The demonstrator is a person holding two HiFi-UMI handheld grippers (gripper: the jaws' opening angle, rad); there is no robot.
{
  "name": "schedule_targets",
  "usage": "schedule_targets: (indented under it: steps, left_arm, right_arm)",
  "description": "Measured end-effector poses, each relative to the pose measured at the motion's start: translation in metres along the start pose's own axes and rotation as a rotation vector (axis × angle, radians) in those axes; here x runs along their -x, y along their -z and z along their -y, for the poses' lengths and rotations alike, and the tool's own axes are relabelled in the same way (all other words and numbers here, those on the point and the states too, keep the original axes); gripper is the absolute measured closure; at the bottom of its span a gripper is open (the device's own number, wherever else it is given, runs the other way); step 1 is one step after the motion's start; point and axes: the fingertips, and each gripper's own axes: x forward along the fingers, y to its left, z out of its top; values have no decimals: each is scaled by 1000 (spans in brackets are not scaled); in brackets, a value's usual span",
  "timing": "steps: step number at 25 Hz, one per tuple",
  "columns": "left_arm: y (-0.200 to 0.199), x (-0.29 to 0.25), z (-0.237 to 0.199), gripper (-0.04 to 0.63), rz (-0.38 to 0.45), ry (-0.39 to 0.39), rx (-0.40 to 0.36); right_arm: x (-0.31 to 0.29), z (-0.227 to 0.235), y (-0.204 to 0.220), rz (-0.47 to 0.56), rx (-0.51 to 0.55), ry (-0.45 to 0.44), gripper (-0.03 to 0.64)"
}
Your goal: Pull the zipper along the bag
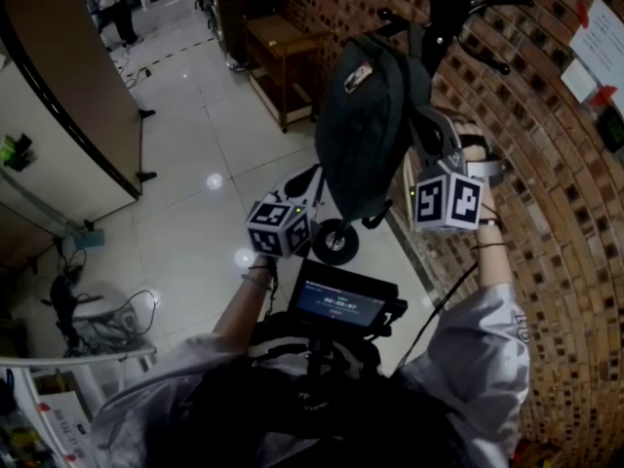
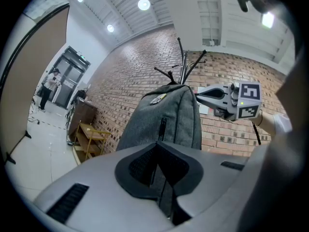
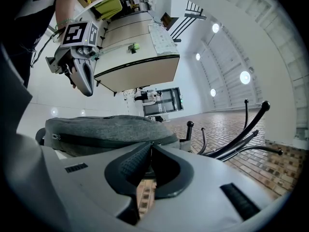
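Left gripper (image 2: 157, 148): jaws pressed together, with a strip of the grey bag (image 2: 166, 111) caught between them.
Right gripper (image 3: 152, 146): jaws closed to a tip against the bag's edge; whether they pinch anything there cannot be told.
Zipper (image 2: 162, 128): a dark line down the bag's face, just above the left tips.
Bag position: hangs from a black coat rack (image 1: 458, 13), between the 2 grippers.
Bag contents: hidden.
Behind: brick wall (image 1: 551, 213).

Lower end of bag (image 2: 169, 112) behind left tool (image 2: 156, 144); coat rack (image 1: 441, 22) top past the upper edge
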Motion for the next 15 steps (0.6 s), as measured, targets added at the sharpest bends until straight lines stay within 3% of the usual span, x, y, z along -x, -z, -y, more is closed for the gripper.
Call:
schedule_targets:
  steps: [15]
  left_arm:
    - [3, 0, 9, 588, -4, 22, -5]
  right_arm:
    - [13, -29, 4, -13, -38, -41, 601]
